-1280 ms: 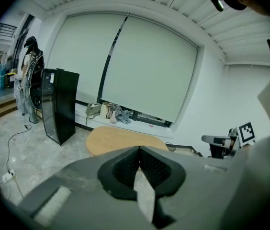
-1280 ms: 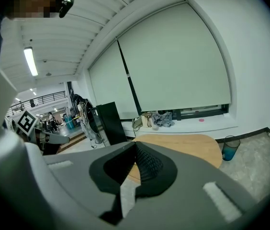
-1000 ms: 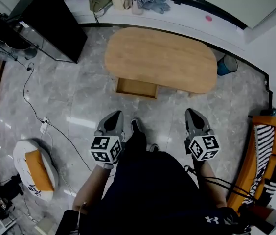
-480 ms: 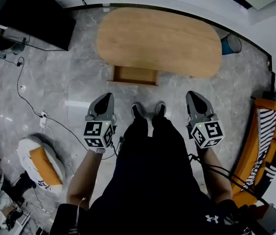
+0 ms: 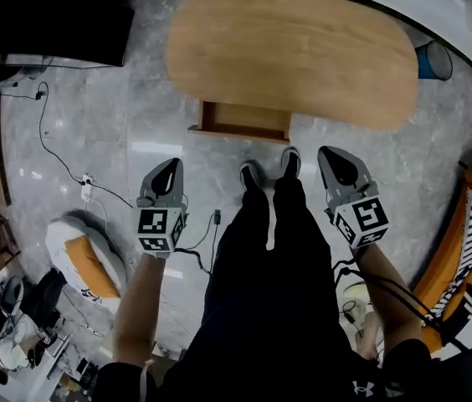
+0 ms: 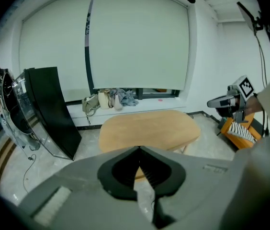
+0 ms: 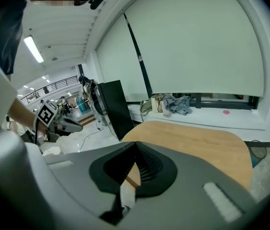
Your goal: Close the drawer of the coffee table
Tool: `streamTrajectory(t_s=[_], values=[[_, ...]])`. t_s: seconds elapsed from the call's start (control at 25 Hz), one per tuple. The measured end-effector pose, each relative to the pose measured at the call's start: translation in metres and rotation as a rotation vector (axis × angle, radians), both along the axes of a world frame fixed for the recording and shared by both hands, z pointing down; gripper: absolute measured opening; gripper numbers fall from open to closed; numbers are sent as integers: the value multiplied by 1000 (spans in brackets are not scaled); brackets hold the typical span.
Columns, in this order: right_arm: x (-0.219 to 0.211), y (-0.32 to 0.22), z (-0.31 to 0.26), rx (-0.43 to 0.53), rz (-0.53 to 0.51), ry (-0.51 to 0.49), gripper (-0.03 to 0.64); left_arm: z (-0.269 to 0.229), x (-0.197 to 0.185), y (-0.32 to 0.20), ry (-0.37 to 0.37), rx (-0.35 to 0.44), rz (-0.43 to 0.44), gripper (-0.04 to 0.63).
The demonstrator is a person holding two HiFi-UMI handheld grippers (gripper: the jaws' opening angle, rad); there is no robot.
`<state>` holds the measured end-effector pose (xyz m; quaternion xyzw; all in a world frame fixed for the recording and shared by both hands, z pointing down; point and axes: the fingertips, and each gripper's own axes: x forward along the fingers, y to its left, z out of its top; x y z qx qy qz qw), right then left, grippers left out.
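Left hand-held gripper (image 5: pixel 171 165) and right hand-held gripper (image 5: pixel 330 154) both hover with jaws together and empty, short of the open drawer (image 5: pixel 244 124) of the coffee table (image 5: pixel 295 40).

The drawer (image 5: pixel 244 124) juts from the coffee table (image 5: pixel 295 44), toward the shoes (image 5: pixel 252 174) before it.

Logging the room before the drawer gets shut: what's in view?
Coffee table: one, light wood, centre.
Drawer: one, wood, open at table's near side.
Black panel: one, far left.
Bin: one, blue, beyond the table's right end.
Cushion: one, orange and white, floor at left.
Seat: one, orange with striped cloth, right edge.
Bags, clothes: several, beige and blue, window sill.
Shoes: two, dark, before the drawer.
Left gripper: one, grey, shut, empty, left of legs.
Right gripper: one, grey, shut, empty, right of legs.
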<state>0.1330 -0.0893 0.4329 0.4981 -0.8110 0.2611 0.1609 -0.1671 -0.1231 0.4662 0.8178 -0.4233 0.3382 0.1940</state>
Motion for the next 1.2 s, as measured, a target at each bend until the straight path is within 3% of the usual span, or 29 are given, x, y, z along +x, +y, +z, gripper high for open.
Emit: streamTrajectory(t_s=[0.28, 0.52, 0.64, 0.76, 0.88, 1.0, 1.2], values=[[-1, -16, 83, -64, -58, 33, 3, 93, -31, -15, -64, -68, -56, 2], [0, -12, 161, -127, -48, 53, 3, 167, -42, -17, -150, -99, 5, 2], [-1, -4, 200, -168, -25, 59, 3, 198, -45, -18, -156, -119, 21, 7], [-7, 3, 233, -210, -22, 50, 55, 235, -57, -17, -172, -170, 15, 116], [-17, 7, 264, -236, -62, 37, 86, 271, -74, -21, -232, -204, 20, 155], [-25, 8, 290, -248, -116, 29, 149, 307, -85, -21, -287, -222, 82, 215], [-28, 16, 340, -301, -116, 13, 194, 370, -112, -12, -391, -297, 156, 238]])
